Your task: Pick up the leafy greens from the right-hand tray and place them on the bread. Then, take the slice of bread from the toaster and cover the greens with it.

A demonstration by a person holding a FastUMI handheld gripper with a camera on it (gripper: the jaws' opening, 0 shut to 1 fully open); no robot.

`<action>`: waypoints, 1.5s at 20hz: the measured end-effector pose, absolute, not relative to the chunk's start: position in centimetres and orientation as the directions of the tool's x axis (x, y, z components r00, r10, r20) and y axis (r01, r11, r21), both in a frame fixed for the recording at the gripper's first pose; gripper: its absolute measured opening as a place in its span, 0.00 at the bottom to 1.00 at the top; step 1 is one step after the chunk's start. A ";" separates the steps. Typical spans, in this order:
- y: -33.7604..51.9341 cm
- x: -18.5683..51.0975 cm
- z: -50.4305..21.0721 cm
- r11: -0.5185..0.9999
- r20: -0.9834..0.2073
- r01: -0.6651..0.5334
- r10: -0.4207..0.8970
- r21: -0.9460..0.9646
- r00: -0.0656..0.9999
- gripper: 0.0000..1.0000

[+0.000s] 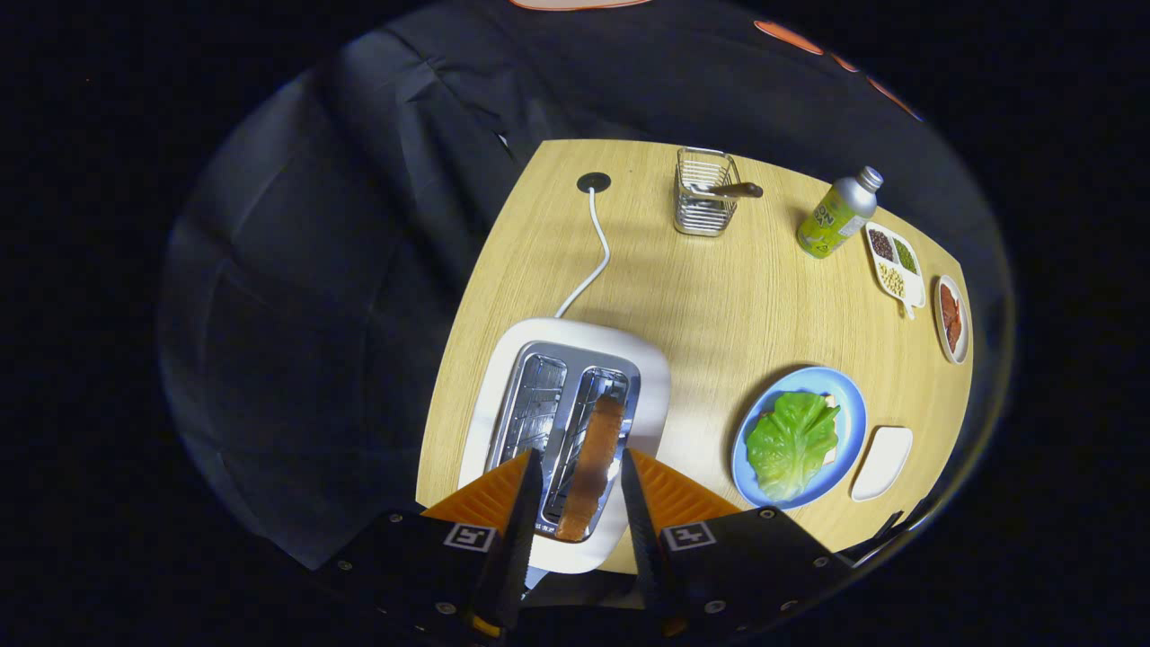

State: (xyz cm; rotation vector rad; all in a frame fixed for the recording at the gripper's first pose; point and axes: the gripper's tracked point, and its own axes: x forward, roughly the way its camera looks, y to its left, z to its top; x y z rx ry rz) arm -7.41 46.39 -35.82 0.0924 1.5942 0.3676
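Over the toaster, lettuce already plated

Our gripper [579,467] hangs open, fingers straddling the toast slice [593,467] in the toaster [647,377]; lettuce [791,442] covers the blue plate [853,413].

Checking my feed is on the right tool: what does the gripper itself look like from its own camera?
The gripper has two long, narrow jaws with serrated inner edges. Each jaw is backed by an orange ribbed wedge, mounted on a black body with visible screws. Each side of the body carries a square black-and-white marker tag. No cables or sleeve are visible on it.

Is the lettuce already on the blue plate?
Yes, the leafy greens lie on the blue plate, while the open gripper straddles the toaster's bread slice.
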 end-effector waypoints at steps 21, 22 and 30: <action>41.5 -5.6 -30.5 0.822 -0.821 0.005 0.570 0.570 0.029 0.15; 40.8 -5.4 -30.4 0.815 -0.815 0.018 0.578 0.579 0.039 0.16; 34.6 -5.0 -32.1 0.785 -0.791 0.095 0.607 0.612 0.076 0.15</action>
